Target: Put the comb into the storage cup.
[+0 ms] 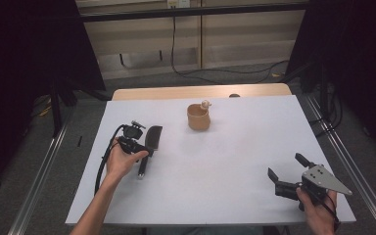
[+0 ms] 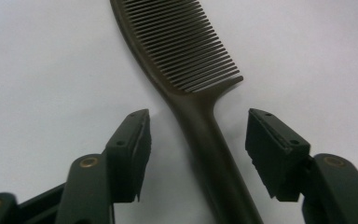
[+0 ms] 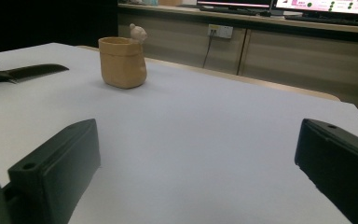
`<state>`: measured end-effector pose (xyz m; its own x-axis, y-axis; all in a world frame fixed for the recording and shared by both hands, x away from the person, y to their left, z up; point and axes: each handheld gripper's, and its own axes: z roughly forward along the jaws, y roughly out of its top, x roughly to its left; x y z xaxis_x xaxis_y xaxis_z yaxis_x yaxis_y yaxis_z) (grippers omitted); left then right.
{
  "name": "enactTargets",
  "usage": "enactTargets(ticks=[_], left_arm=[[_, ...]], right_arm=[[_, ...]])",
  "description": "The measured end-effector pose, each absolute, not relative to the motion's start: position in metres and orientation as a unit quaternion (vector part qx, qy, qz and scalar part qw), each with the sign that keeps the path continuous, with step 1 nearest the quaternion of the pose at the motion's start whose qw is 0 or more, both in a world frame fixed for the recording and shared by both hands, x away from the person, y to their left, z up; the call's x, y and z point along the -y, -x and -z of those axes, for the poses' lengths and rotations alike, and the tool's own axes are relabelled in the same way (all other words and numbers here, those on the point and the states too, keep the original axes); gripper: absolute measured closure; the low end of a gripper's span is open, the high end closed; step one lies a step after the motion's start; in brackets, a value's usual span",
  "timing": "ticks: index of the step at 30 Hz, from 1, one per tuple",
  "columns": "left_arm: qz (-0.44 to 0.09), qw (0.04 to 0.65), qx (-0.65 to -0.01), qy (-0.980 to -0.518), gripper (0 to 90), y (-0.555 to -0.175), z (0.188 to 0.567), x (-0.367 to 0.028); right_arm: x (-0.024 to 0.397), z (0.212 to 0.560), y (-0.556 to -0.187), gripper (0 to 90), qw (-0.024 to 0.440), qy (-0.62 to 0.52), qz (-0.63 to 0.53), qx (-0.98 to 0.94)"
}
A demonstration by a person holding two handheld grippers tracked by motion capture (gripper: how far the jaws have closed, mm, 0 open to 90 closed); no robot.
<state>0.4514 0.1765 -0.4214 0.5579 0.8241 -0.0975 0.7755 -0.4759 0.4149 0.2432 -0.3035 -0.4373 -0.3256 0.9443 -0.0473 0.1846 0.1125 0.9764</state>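
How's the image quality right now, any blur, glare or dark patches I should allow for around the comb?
Left gripper view: comb sharp enough to count teeth, soft shadow beneath, corners dim. High view: dim and soft, surroundings nearly black, comb a dark shape on the table. Right gripper view: near jaws blurred, cup fairly clear, monitors glare at the top.

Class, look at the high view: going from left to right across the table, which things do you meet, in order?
Left hand-held gripper → dark comb → tan cup → right hand-held gripper.

Black left claw (image 1: 143, 147) trailing thick black cable, right claw (image 1: 288, 168) topped by grey screw-dotted triangular plate, bare forearms
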Motion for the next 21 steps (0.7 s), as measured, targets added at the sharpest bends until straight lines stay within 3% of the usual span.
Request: enactTargets(ticks=[6, 21], left_arm=[[-0.057, 0.198, -0.464, -0.862, 50.7, -0.4505, 0.4243, -0.1744], [-0.078, 0.175, -0.47, -0.862, 51.3, -0.4486, 0.4262, -0.1668]], right_arm=[[0.3045, 0.437, -0.243, 0.0, 0.38, -0.442, -0.5, -0.64], [0.3042, 0.4373, -0.2428, 0.0, 0.381, -0.442, -0.498, -0.642]])
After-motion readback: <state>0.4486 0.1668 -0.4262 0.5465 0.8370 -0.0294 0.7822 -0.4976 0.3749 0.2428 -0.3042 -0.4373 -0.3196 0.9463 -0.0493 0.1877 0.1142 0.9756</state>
